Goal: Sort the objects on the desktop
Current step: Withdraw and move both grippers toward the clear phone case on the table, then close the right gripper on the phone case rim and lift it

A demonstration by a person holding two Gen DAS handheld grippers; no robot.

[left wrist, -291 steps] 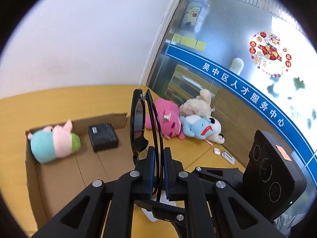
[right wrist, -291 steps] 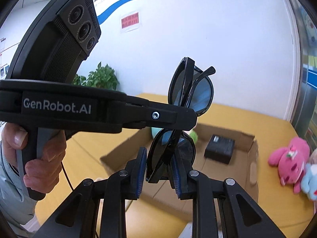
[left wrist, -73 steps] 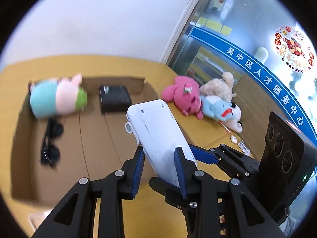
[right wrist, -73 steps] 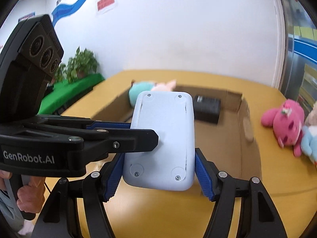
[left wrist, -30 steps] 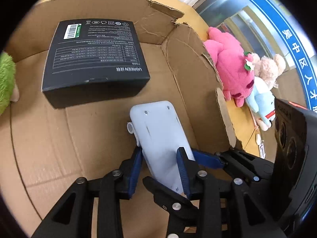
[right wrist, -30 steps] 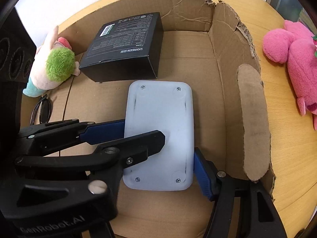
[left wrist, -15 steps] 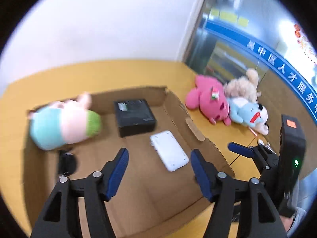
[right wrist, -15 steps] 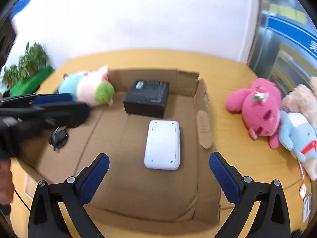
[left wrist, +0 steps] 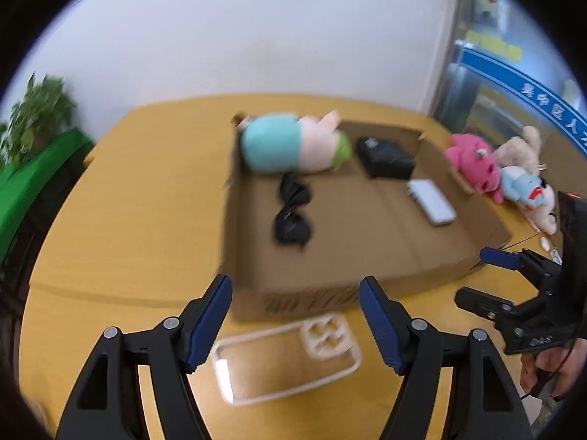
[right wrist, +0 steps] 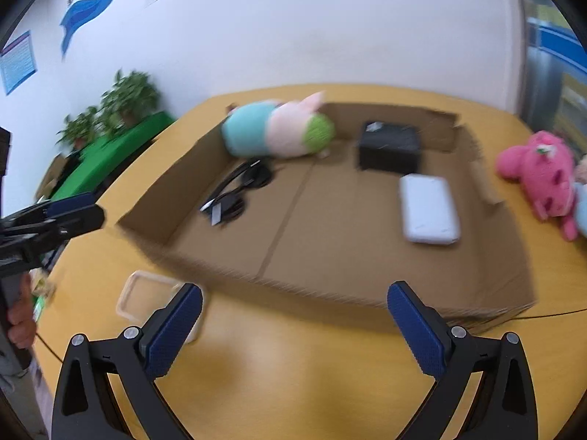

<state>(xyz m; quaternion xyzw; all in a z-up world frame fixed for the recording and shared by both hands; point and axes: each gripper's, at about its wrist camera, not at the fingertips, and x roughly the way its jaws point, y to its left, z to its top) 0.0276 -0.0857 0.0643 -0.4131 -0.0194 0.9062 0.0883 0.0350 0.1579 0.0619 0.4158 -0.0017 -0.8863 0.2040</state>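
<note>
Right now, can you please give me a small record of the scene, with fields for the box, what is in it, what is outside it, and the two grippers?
container: open cardboard box on a yellow table
inside the box: plush toy, black box, white device, sunglasses
outside, in front of the box: clear phone case
outside, right of the box: pink plush
left gripper: jaws opening, nothing between them
right gripper: jaws wide open, empty

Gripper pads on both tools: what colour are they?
Blue pads on black fingers; clearest in the right wrist view.
</note>
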